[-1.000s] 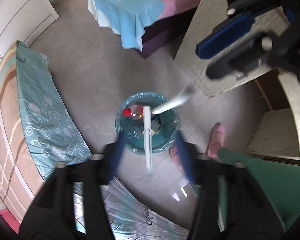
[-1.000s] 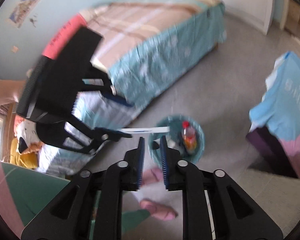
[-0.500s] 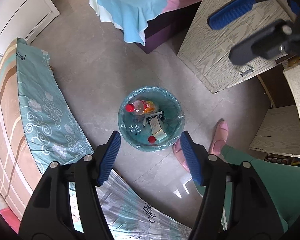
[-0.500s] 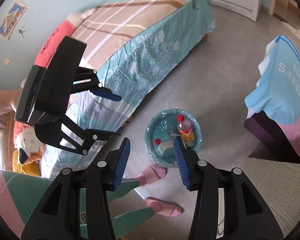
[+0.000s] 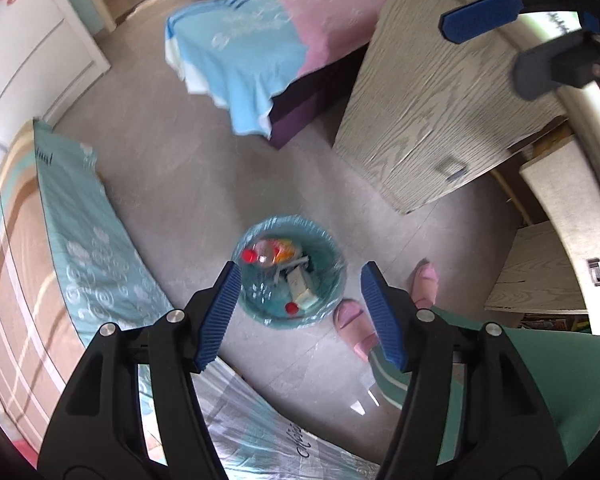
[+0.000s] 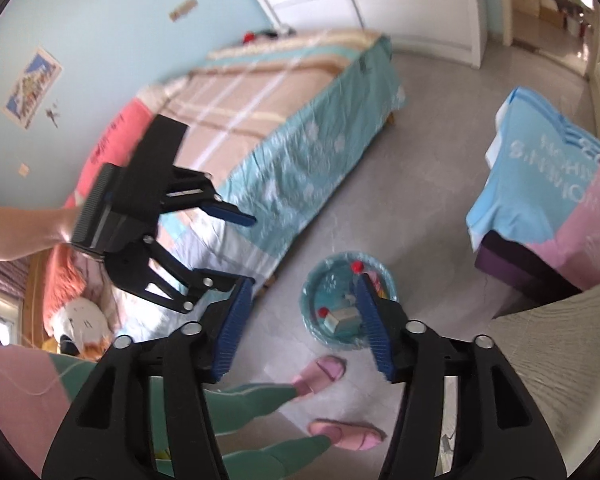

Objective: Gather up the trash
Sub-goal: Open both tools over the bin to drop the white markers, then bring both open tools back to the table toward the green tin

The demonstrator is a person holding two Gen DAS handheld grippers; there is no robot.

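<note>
One bin (image 5: 332, 280), two slippers (image 6: 324, 370)

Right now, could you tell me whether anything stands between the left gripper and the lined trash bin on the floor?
Nothing visible does. The left gripper hangs above the trash bin with empty, opening jaws, and only bare floor surrounds the bin. The bed and the person's pink slippers lie off to either side, clear of the way down.

Grey tiled floor (image 5: 172, 184), 1 teal-sheeted bed (image 6: 300, 152) against a pale blue wall (image 6: 112, 20), white wardrobe (image 6: 412, 0), wood-grain cabinet (image 5: 440, 120).
</note>
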